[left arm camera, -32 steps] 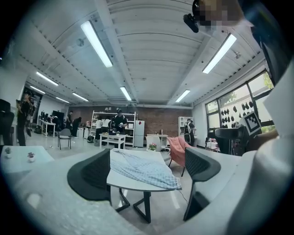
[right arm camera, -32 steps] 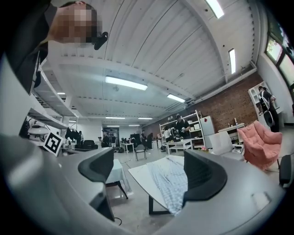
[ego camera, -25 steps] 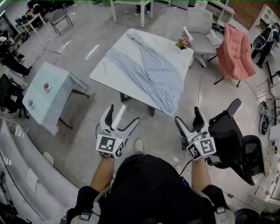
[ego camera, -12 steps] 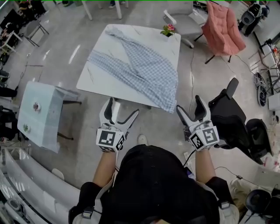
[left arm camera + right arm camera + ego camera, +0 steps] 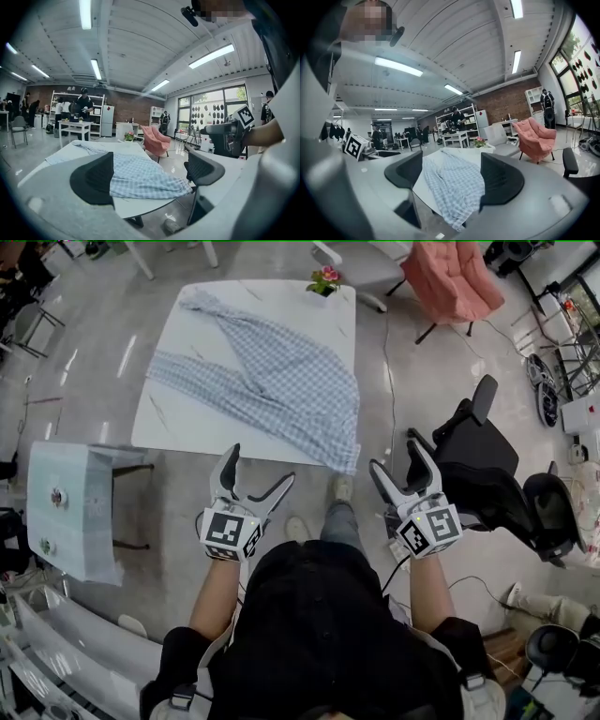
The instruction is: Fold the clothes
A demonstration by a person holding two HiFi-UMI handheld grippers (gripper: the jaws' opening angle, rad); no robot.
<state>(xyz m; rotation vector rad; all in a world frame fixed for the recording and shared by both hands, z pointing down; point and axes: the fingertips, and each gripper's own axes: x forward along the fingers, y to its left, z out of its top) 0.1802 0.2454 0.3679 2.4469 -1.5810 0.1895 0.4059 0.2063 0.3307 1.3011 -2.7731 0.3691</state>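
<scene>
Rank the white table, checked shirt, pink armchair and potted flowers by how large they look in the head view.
1. white table
2. checked shirt, spread over much of the table
3. pink armchair, cut off by the top edge and farther away, so its true size is unsure
4. potted flowers

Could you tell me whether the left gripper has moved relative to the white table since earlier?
Yes: the left gripper has moved closer to the near edge of the white table.
</scene>
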